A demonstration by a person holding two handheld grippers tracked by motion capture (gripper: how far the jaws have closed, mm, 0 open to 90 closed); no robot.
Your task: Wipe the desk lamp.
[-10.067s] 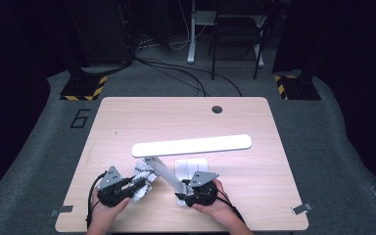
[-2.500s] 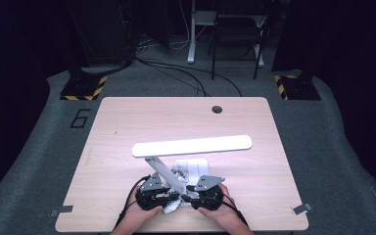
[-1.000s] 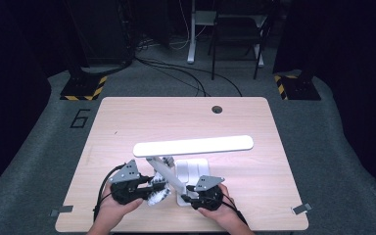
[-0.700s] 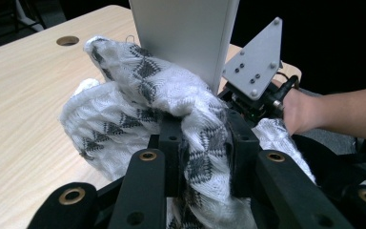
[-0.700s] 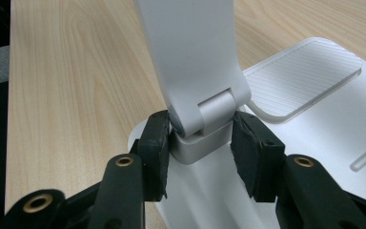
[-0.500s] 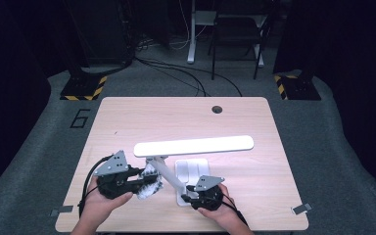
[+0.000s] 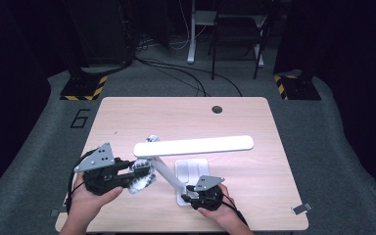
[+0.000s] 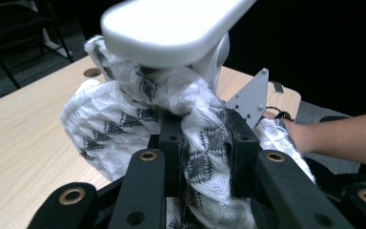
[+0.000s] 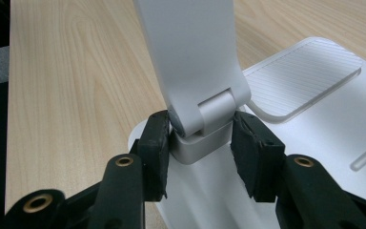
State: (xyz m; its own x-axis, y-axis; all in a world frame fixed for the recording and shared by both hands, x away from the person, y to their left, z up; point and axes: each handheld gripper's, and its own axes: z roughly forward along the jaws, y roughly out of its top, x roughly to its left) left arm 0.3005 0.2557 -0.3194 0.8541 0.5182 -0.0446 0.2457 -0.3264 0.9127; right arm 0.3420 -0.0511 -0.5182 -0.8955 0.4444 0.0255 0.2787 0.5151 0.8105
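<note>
Seen from the high view: one white lamp (image 7: pixel 193 146) on the desk (image 7: pixel 127 117), with its flat base (image 7: pixel 192 169) close to the near edge and a little right of the middle. Leaned its arm (image 7: pixel 166 174) up and to the left from that base; stretched its long head (image 7: pixel 225 144) level, roughly parallel to the near edge. Held one white cloth (image 7: pixel 142 176) with a dark pattern in the left gripper (image 7: pixel 134 176), above the near-left part of the desk, just under the left end of the head.

Shown closer in the left gripper view: squeezed the cloth (image 8: pixel 109 129) tightly between the narrow fingers (image 8: pixel 171 138) of the left gripper (image 8: pixel 202 138), bunched up and touching the underside of the head (image 8: pixel 171 28).

Made clear in the right gripper view, not in the high view: closed the right gripper (image 9: pixel 202 138) on the hinge (image 9: pixel 205 114) at the foot of the arm, one pad pressed on each side. Placed the right gripper (image 7: pixel 192 193) near the near edge.

Counted: one lamp, one cloth, two grippers, one round hole (image 7: pixel 217 108) by the far edge.

Left bare the far half and the right side of the desk, with much room up to those edges; little room between the base and the near edge.
</note>
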